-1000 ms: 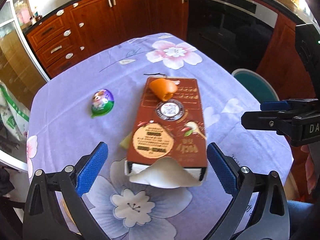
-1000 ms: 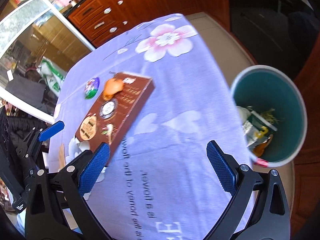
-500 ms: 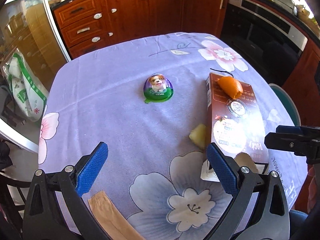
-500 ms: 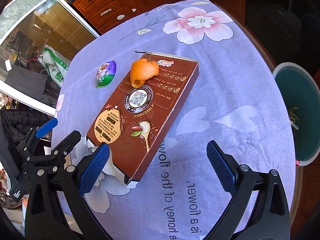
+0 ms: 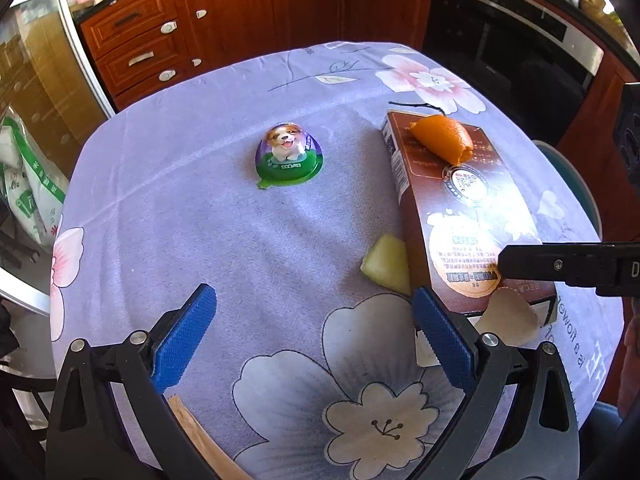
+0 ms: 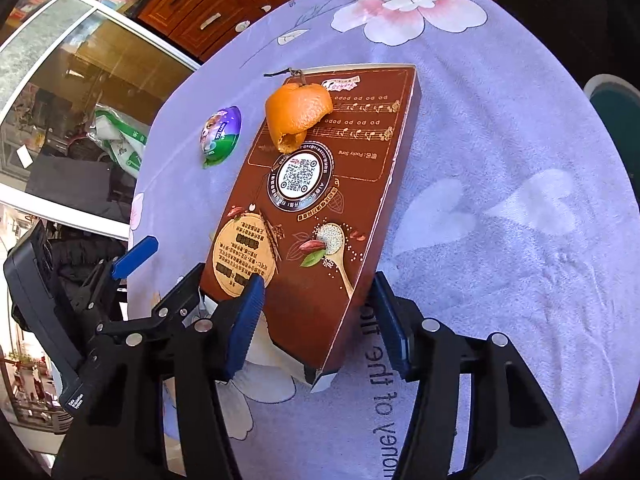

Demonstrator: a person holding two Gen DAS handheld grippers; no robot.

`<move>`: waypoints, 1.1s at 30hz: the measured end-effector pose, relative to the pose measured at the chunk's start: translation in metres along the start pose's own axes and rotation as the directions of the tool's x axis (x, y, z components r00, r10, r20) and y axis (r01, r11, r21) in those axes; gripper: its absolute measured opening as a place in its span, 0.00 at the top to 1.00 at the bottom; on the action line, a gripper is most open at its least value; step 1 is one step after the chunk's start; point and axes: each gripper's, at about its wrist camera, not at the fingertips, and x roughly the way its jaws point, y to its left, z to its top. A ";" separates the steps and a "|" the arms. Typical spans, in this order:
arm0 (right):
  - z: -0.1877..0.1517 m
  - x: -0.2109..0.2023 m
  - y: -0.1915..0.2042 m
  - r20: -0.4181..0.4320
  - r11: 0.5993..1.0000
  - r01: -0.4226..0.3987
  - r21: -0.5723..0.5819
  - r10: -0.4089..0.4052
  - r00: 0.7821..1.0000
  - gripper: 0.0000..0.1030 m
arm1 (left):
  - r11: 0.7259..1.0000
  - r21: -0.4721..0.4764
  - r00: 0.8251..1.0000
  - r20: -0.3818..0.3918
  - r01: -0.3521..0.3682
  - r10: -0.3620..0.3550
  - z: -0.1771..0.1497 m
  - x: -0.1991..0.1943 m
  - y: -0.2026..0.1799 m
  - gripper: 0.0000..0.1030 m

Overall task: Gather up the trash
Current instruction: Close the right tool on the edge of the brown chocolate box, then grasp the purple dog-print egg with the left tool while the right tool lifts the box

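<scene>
Now the right gripper [image 6: 316,316] is clamped on the near end of the brown box [image 6: 320,208], an orange peel [image 6: 298,114] on its far end; the left gripper [image 5: 312,334] hangs wide apart, holding nothing

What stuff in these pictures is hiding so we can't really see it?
- Inside the brown box: its closed top hides it in both views.
- Teal bin: cut by the right wrist view's edge, contents unseen.
- Yellow scrap: partly behind the box in the left view.
- Tan strip: cut off by the left gripper and the bottom edge.
- Right gripper: whether its pads touch the box is unclear.
</scene>
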 end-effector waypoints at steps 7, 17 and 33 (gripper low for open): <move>0.004 -0.003 0.001 0.040 1.000 -0.021 0.014 0.021 0.999 0.48 | 1.000 -0.015 1.000 0.000 0.000 0.000 0.004 0.004 0.002 0.05; 0.004 -0.019 0.044 0.040 0.989 -0.056 -0.139 0.062 0.997 0.76 | 0.999 -0.006 0.999 -0.016 0.043 -0.043 0.004 0.007 -0.012 0.13; 0.023 -0.019 0.062 0.184 0.962 0.159 -0.224 -0.118 0.976 0.85 | 0.989 -0.088 0.993 0.025 0.121 -0.119 0.015 -0.012 0.009 0.13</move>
